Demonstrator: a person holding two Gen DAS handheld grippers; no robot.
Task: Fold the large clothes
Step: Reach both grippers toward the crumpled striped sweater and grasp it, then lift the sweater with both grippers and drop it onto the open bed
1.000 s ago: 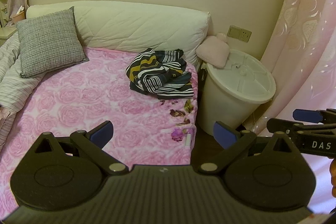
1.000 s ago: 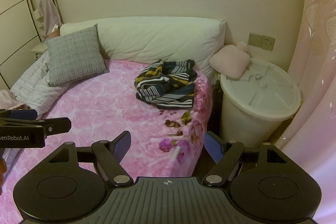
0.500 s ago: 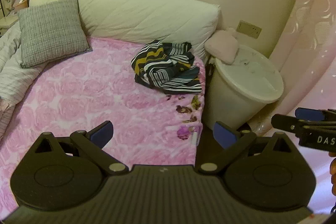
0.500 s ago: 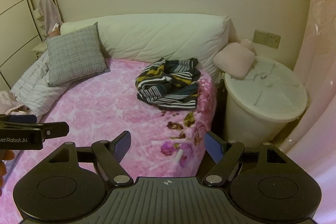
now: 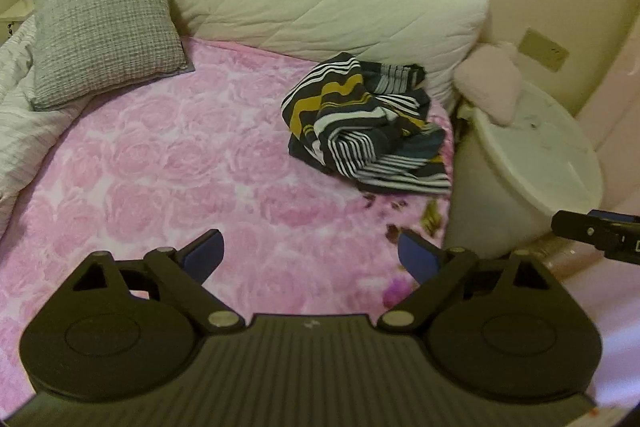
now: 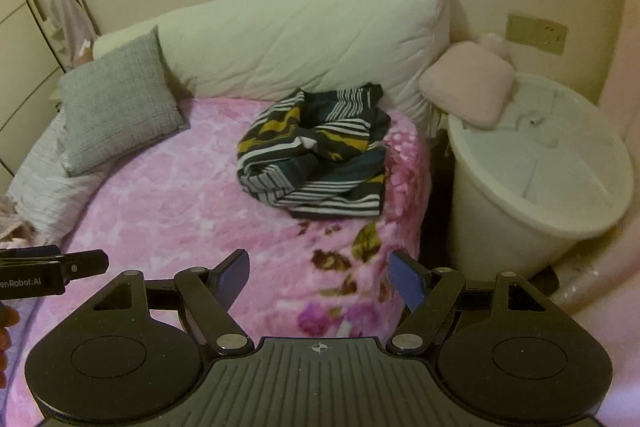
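Note:
A crumpled garment with dark, white and mustard stripes (image 5: pixel 366 137) (image 6: pixel 316 153) lies in a heap on the pink rose-print bed cover (image 5: pixel 160 167) (image 6: pixel 180 195), near the bed's right edge. My left gripper (image 5: pixel 310 257) hovers open above the cover, well short of the garment. Open too, my right gripper (image 6: pixel 318 277) hangs over the bed's near right corner with nothing between its fingers. Each gripper's tip shows at the side of the other's view.
A grey cushion (image 5: pixel 104 27) and a long white bolster (image 5: pixel 320 3) lie at the head of the bed. A round white lidded bin (image 6: pixel 536 171) with a small pink pillow (image 6: pixel 468 87) stands right of the bed. Striped bedding (image 5: pixel 24 131) is bunched at the left.
Both grippers have moved forward toward the bed, so the striped garment looks larger and nearer. Both stay open and hold nothing.

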